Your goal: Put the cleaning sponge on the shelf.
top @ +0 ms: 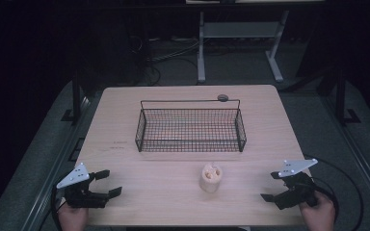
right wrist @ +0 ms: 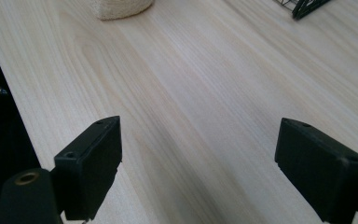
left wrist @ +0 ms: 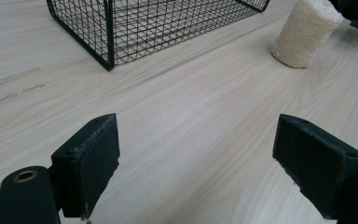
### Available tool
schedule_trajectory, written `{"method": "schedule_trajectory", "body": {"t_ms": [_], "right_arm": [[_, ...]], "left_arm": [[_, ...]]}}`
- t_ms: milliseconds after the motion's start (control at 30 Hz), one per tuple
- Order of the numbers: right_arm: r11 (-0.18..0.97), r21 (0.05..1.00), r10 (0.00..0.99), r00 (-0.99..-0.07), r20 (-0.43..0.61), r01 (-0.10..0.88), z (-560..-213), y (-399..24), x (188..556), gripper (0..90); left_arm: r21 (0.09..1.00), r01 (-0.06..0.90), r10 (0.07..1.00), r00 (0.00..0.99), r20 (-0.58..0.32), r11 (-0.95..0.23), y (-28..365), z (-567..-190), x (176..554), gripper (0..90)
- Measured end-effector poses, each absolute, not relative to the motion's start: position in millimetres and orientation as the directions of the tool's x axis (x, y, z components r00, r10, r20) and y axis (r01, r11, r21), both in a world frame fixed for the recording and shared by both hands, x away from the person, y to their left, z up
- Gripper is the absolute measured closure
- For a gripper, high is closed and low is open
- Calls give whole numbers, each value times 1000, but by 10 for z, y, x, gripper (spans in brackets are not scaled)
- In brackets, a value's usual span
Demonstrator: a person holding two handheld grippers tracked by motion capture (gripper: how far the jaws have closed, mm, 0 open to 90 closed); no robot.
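1. Where the near middle of the pale wood-grain table [top: 125, 130] lies bare, stands a cream, porous, cylinder-shaped loofah sponge [top: 210, 177], upright, holes in its top, nothing touching it.
2. Seen again as a rough fibrous column [left wrist: 304, 32] at the upper right of the left gripper view, and as a cropped base [right wrist: 121, 8] at the top of the right gripper view.
3. Behind it, near but apart: a black rectangular wire-mesh basket [top: 191, 129] with a thin raised bar along its back; small dark round disc [top: 223, 97] by the bar's right end.
4. Left of the sponge, well apart, the left black two-jaw gripper [top: 109, 183], jaws spread wide, holding nothing; grey three-cornered plate on top.
5. Right of the sponge, the right black gripper [top: 271, 186], likewise gaping and empty.
6. Faint dark marks on the tabletop left of the basket, unreadable.
7. Beyond the table, a white metal frame [top: 241, 33] on dark floor.
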State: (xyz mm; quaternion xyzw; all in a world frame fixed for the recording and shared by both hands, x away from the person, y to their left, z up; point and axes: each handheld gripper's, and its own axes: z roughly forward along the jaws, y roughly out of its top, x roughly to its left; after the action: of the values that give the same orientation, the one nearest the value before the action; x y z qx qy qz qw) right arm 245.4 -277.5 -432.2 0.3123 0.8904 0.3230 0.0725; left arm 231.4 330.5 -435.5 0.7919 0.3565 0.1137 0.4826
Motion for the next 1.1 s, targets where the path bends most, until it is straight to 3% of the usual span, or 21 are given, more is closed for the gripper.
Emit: {"method": "schedule_trajectory", "body": {"t_ms": [1100], "right_arm": [[668, 571, 534, -842, 80, 478, -4295, -2488, 2559, 146]], "left_arm": [[844, 458, 676, 718, -167, -278, 3293, -4359, 2308, 134]]}}
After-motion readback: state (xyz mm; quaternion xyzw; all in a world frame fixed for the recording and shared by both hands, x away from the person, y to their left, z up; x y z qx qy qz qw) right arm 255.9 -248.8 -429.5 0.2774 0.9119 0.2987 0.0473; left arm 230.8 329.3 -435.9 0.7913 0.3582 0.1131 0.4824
